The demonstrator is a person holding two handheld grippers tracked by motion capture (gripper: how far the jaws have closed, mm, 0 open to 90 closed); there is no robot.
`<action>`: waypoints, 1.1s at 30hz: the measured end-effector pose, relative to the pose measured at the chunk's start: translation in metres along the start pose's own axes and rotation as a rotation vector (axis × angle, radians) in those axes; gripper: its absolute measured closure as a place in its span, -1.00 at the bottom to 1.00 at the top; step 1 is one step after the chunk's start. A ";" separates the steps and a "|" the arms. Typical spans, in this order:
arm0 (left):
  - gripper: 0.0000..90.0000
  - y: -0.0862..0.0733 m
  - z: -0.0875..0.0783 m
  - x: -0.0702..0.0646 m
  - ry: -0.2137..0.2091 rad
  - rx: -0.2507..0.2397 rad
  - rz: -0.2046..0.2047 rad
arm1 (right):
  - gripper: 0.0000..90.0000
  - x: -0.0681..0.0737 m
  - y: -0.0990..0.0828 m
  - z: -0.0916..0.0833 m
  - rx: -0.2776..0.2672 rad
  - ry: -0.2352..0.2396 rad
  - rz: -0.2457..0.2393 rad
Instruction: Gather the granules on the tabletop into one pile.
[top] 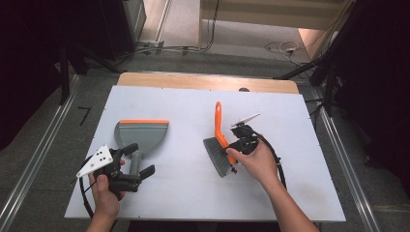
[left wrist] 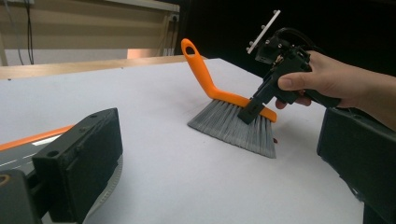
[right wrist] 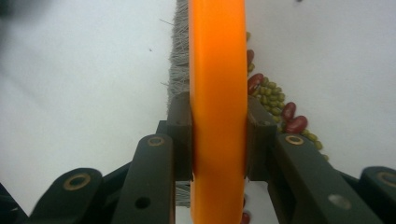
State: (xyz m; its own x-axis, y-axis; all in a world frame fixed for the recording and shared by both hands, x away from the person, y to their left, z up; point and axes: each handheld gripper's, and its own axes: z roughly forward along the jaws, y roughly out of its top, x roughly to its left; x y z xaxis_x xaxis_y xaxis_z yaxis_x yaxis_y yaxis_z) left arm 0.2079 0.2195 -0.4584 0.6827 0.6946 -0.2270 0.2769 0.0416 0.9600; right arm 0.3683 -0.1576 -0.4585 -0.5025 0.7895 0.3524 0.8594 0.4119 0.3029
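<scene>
Bare white desk (top: 193,193) lies open between the dustpan (top: 142,135) on the left and the brush (top: 220,145) on the right. Beans (right wrist: 275,109) lie scattered just beside the brush's bristles. The desk's far half is open.

**Brush clamped, dustpan flat, beans beside bristles**

Hand brush (top: 220,145): orange plastic back w/ long angled handle ending in a hang-loop, grey bristles fanned out below. Stands bristles-down on the white tabletop (top: 193,193), handle tilted up and away. Its orange back sits squeezed between the right gripper (top: 237,152) pads, both jaws pressing the sides.

Dustpan (top: 142,135): grey, orange strip along the front lip, lying flat; stubby handle pointing back between the left gripper (top: 138,162) jaws, which stand wide apart on either side of it, not pressing.

Beans (right wrist: 275,105): small green ones plus several dark red, loose heap on the tabletop, just beside the bristles, near the right gripper's jaw.
</scene>
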 end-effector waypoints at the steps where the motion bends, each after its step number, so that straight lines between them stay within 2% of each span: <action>1: -0.97 0.000 0.000 0.000 0.000 0.001 0.000 | 0.51 -0.001 0.000 -0.001 0.001 -0.004 0.004; 12: -0.97 0.000 0.001 0.000 -0.001 0.003 0.002 | 0.51 -0.013 -0.001 -0.006 -0.002 -0.010 0.020; 33: -0.97 0.000 0.001 0.000 -0.001 0.004 0.001 | 0.51 -0.022 -0.002 -0.011 -0.006 -0.020 0.041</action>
State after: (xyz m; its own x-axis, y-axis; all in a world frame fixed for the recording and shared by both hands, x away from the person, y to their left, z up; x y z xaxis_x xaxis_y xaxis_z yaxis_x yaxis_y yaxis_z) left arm 0.2085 0.2183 -0.4590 0.6834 0.6939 -0.2266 0.2793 0.0383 0.9594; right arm 0.3764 -0.1809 -0.4576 -0.4651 0.8145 0.3469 0.8786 0.3766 0.2936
